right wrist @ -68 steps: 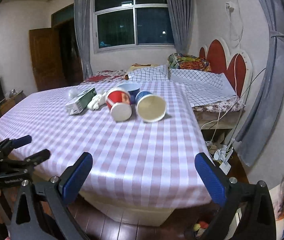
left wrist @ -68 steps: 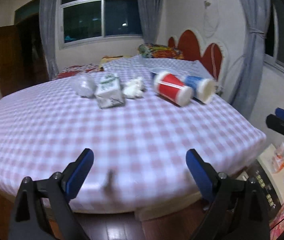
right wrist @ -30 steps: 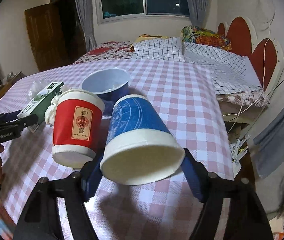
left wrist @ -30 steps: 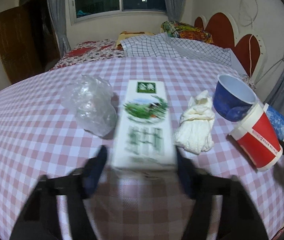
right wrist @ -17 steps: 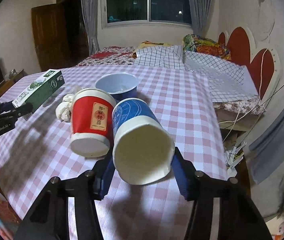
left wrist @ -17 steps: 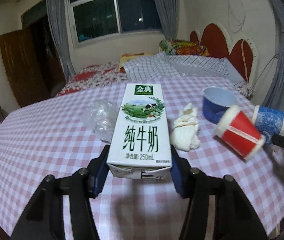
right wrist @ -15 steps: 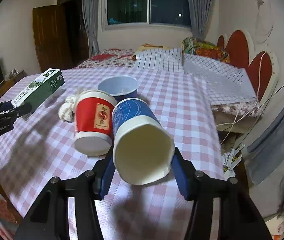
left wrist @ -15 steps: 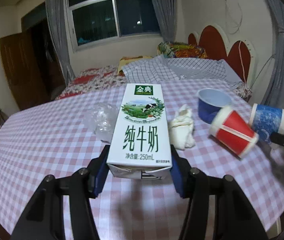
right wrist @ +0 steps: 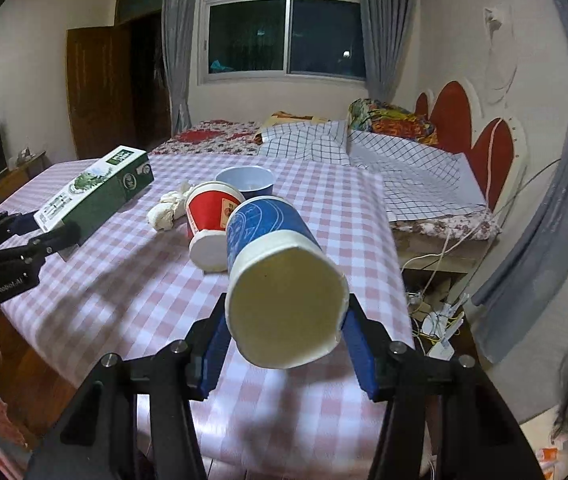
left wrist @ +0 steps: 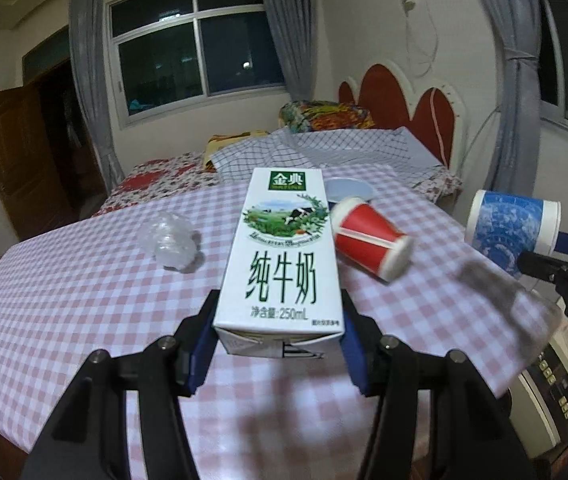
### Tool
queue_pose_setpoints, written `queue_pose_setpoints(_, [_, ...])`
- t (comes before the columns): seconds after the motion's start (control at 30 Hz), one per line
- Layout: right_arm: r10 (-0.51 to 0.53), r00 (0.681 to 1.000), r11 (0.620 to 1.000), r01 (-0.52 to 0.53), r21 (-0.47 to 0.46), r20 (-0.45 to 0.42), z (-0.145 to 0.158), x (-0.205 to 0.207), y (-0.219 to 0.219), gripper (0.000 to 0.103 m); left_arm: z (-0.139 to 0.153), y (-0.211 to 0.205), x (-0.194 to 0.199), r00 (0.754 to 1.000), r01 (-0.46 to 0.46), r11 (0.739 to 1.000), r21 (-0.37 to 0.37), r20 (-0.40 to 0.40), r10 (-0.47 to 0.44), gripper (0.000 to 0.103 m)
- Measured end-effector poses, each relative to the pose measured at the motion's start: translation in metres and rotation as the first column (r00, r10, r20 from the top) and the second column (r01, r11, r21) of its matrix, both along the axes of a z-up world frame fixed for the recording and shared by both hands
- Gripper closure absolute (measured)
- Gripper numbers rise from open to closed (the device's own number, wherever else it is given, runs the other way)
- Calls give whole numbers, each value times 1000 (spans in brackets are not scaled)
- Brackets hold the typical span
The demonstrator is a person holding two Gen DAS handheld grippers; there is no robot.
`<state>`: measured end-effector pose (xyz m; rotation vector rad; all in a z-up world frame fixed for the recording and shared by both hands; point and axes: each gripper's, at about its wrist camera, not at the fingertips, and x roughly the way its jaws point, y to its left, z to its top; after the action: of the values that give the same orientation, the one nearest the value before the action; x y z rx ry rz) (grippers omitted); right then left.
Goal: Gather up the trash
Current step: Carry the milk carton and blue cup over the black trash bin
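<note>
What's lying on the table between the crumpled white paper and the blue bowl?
The red cup, tipped on its side, lies between the white paper and the blue bowl; right wrist view.

Three paper cups (right wrist: 220,222), one milk carton (left wrist: 284,256), one crumpled plastic bag (left wrist: 172,240), one tissue wad (right wrist: 170,208).

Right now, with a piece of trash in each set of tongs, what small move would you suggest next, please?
Probably carry both clear of the table: the milk carton and blue cup are gripped and lifted, and no bin is in view.
</note>
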<state>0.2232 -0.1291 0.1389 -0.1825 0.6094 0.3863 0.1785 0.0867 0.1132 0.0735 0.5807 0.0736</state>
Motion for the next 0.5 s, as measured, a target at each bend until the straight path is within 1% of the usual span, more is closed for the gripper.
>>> queue_pose_setpoints(0.13, [-19,1000,1000,19,7,19,6,-26,-13,47,2,-17,-13,999,35,999,-6,9,-35,47])
queue_pose_setpoints(0.27, [-41,998,999,41,6,38,8,-53,-28,47,3,-42,-25,996,91,996,-2,21,-91,47])
queue_pose_setpoints(0.37, [-68,997,998,67,20,42,9,-71,-45,47,2,-64,-32,990,138,990,-6,22,-138,47])
queue_pose_setpoints(0.5, [-124,991,992,123,32,40,8,-89,-77,47,-4,-94,-39,979,204,979,-17,19,-203,47])
